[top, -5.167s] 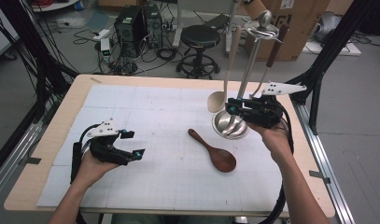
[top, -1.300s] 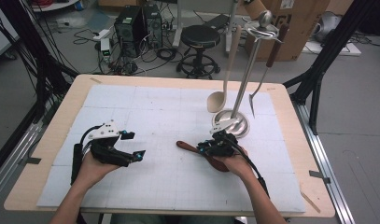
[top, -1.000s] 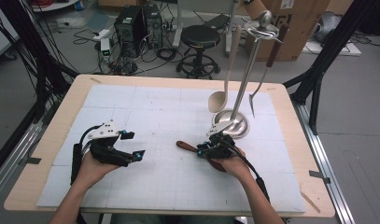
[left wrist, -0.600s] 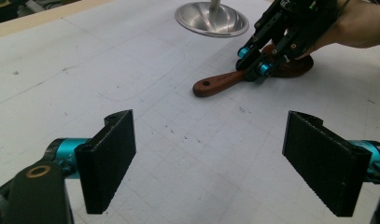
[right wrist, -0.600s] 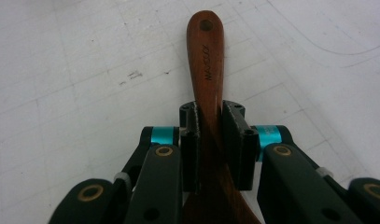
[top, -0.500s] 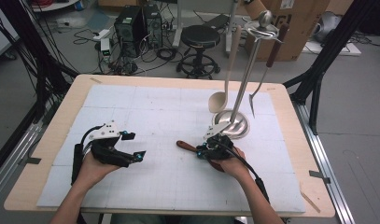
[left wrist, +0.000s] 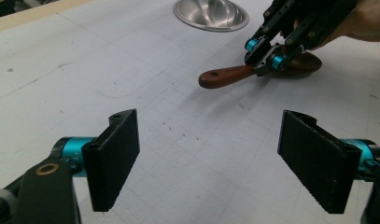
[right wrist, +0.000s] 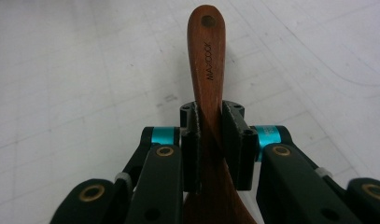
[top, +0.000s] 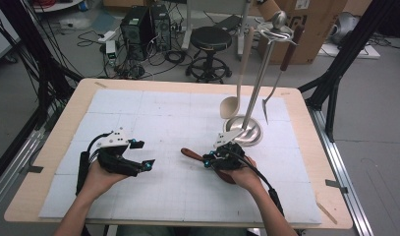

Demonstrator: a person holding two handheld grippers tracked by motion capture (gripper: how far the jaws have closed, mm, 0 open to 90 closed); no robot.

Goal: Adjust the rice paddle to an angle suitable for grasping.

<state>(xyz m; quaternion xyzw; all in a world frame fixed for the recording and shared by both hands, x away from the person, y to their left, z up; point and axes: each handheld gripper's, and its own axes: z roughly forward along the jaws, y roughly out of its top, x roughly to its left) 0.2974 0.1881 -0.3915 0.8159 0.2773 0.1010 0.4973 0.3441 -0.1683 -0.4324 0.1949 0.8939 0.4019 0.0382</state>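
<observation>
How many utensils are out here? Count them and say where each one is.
3. A light spoon and a dark-handled fork hang from the metal stand; a brown wooden spoon lies on the table, gripped by the right tool.

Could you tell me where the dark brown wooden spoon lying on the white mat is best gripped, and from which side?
Grip the dark brown wooden spoon across its narrow handle, near where it widens toward the bowl, coming from above. It lies flat on the white mat, so only the handle's thin edges fit between the jaws, as the right gripper shows.
</observation>
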